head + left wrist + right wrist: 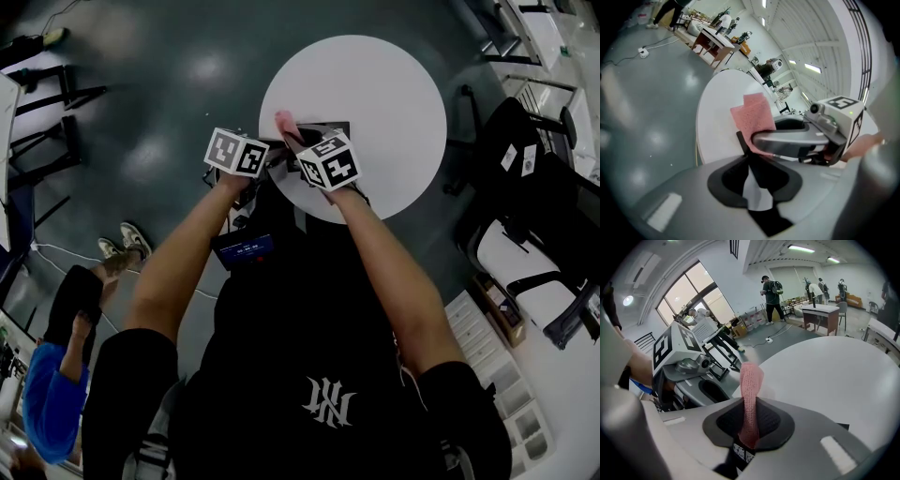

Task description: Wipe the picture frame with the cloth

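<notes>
Risk: wiping pressure from the right gripper (pixel 749 420) could twist the picture frame (pixel 758 199) out of the left gripper (pixel 754 183), whose fingers pinch only its edge. The cloth (pixel 751 380), clamped as a thin upright fold in the right fingers, could drag free. Frame sits lower centre of the left gripper view, between those fingers, cloth at its upper corner, by the lower-left rim of the bench (pixel 394 103) in the head view.

Readable text: none legible
White interlocked-letter monogram (pixel 330 401) on the person's black shirt (pixel 281 356), letters not decipherable; blue panel (pixel 246 249) at the waist, print too small
</notes>
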Demonstrator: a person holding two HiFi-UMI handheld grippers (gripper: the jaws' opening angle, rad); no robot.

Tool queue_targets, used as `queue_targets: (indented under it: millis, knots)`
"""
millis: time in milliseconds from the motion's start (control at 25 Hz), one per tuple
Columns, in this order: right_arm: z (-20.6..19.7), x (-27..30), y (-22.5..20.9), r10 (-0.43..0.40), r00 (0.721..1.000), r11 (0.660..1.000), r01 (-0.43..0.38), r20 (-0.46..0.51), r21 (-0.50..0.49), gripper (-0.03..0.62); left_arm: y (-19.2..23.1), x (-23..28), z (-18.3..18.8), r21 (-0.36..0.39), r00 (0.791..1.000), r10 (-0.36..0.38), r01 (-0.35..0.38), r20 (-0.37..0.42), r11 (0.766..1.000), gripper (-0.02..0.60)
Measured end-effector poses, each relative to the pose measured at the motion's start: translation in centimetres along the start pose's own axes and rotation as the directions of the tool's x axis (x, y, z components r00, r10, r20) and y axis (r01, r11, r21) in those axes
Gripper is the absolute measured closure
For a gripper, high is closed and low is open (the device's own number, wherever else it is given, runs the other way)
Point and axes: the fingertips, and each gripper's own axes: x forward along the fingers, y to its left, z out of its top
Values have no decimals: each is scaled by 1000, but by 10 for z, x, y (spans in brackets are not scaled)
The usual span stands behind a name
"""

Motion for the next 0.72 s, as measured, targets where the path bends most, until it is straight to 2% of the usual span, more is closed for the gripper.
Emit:
queue_targets:
  millis: [360, 720]
  knots:
    - [-6, -7, -8, -42, 999, 999, 41, -21, -29, 557, 0, 0, 0, -8, 1000, 7, -7, 0, 1000, 517]
    - [-20, -23, -30, -113, 993, 993, 114, -33, 25, 557, 1, -3, -1, -19, 1000, 7, -7, 7, 1000, 517]
